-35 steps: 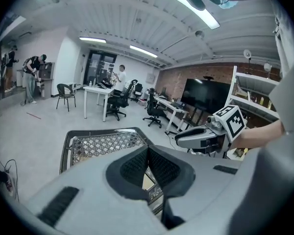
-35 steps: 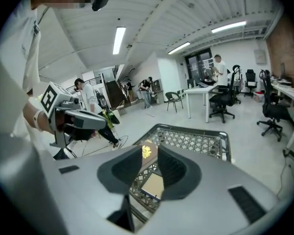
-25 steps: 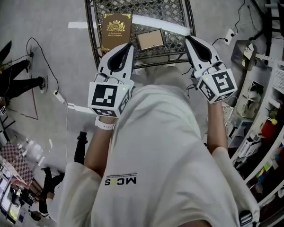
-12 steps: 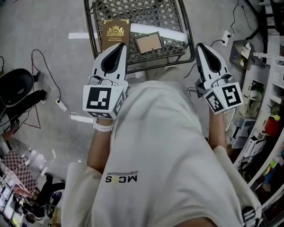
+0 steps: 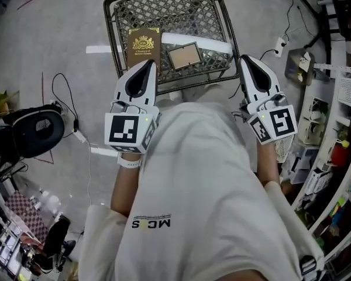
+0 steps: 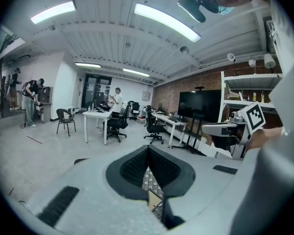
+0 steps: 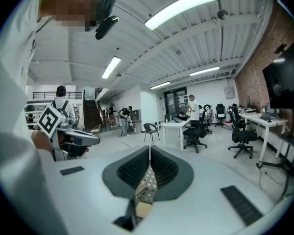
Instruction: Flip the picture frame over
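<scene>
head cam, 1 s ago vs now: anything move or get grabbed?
The left gripper and the right gripper both drew back a little from the mesh table toward the person. Nothing was taken or let go; both pairs of jaws are shut and empty. The picture frame and brown book lie where they were.

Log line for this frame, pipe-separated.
left gripper: shut, empty | right gripper: shut, empty | picture frame: flat on mesh table, untouched | flip: not started

One picture frame (image 5: 184, 55), one book (image 5: 143, 47), one table (image 5: 164, 10)
</scene>
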`<state>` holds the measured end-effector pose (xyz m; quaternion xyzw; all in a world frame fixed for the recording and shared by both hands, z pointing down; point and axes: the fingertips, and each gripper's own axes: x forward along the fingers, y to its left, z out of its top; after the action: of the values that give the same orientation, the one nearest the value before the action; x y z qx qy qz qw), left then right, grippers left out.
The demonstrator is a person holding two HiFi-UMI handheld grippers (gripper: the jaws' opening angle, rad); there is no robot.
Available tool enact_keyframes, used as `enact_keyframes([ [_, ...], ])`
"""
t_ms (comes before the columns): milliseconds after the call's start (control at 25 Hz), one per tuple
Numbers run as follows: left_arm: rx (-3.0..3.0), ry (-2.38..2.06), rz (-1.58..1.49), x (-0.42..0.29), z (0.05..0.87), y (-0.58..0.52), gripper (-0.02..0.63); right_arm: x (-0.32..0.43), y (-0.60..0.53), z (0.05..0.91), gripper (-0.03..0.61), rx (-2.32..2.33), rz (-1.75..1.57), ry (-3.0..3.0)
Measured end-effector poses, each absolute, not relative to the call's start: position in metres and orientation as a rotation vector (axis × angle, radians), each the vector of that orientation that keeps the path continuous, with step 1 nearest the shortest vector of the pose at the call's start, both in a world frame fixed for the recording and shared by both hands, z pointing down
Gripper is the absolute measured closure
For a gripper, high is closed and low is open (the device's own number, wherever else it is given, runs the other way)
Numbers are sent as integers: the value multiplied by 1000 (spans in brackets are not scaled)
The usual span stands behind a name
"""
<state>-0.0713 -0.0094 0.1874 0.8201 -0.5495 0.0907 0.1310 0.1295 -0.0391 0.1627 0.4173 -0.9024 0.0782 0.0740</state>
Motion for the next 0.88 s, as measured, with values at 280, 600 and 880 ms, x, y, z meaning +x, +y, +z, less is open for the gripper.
enact_keyframes([
  [280, 2383, -1604, 257, -73, 186, -9, 594, 119, -39, 161, 555, 1225, 219, -2716],
  [600, 2378, -1602, 250, -75, 187, -9, 594, 112, -36, 161, 555, 1200, 220, -2719],
  [880, 2382, -1597, 243, -74, 186, -9, 594, 113, -34, 161, 555, 1209, 223, -2712],
])
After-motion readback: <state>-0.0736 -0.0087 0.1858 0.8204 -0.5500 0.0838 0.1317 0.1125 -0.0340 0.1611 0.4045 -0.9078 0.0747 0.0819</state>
